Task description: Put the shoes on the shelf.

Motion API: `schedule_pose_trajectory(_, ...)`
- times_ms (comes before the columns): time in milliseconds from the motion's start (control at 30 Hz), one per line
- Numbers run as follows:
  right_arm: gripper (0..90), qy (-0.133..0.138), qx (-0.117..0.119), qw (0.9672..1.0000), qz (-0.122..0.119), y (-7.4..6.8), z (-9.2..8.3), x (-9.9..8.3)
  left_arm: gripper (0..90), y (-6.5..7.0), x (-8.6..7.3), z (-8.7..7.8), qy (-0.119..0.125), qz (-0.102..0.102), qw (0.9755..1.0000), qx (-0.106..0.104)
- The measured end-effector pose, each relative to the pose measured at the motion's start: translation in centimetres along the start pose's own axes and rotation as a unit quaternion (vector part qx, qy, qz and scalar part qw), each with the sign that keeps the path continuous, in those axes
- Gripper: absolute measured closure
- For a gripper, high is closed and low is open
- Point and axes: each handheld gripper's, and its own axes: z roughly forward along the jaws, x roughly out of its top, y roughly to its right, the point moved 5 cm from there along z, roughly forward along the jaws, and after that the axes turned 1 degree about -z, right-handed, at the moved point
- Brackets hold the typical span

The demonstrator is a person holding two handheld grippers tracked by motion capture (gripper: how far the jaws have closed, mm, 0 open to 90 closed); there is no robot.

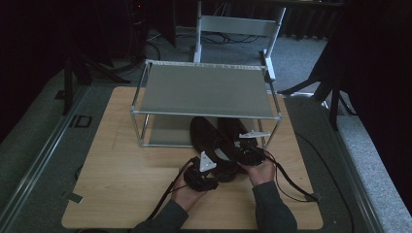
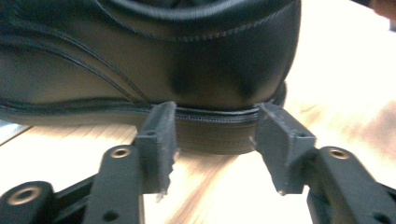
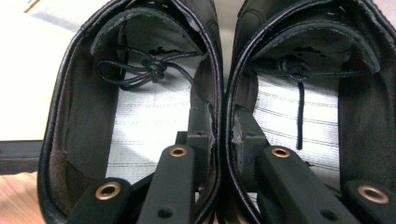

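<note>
The right gripper (image 3: 223, 135) pinches both inner walls of the pair of shoes (image 3: 219, 84), toes under the rack (image 1: 206, 90). The left gripper (image 2: 212, 140) stands open just behind one heel, touching nothing. The thin pinch could slip, leaving one shoe behind.

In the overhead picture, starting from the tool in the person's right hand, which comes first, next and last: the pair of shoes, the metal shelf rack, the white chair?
1. The pair of shoes: right at the right tool, which pinches both inner sides.
2. The metal shelf rack: just behind, over the shoes' toes.
3. The white chair: on the floor beyond the table.
</note>
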Motion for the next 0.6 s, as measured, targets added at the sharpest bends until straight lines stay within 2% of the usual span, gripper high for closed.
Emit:
schedule_pose_trajectory(67,80.3,0.006,-0.005,1.0000,0.001,-0.3,0.1,0.3,45.5,-0.3,0.1,0.0,0.005,-0.010,0.9999,-0.003)
schedule_pose_trajectory(233,80.4,0.011,-0.022,0.9997,-0.001,-0.6,0.1,0.7,48.4,-0.8,0.5,0.1,0.006,-0.001,1.0000,-0.004)
schedule_pose_trajectory(367,80.4,0.019,-0.026,0.9994,0.009,-0.4,0.2,1.1,53.8,-1.1,1.0,0.1,0.005,0.009,0.9999,-0.003)
schedule_pose_trajectory(400,80.3,0.021,-0.026,0.9993,0.019,-0.3,0.3,1.2,59.0,-1.2,1.2,0.2,0.003,0.014,0.9999,0.000)
schedule_pose_trajectory(500,80.3,0.025,-0.033,0.9987,0.029,-0.1,0.6,1.4,64.3,-1.3,1.4,0.4,0.001,0.015,0.9999,0.005)
schedule_pose_trajectory(600,80.3,0.029,-0.036,0.9983,0.036,0.1,0.7,1.6,67.2,-1.5,1.5,0.5,0.003,0.007,1.0000,0.006)
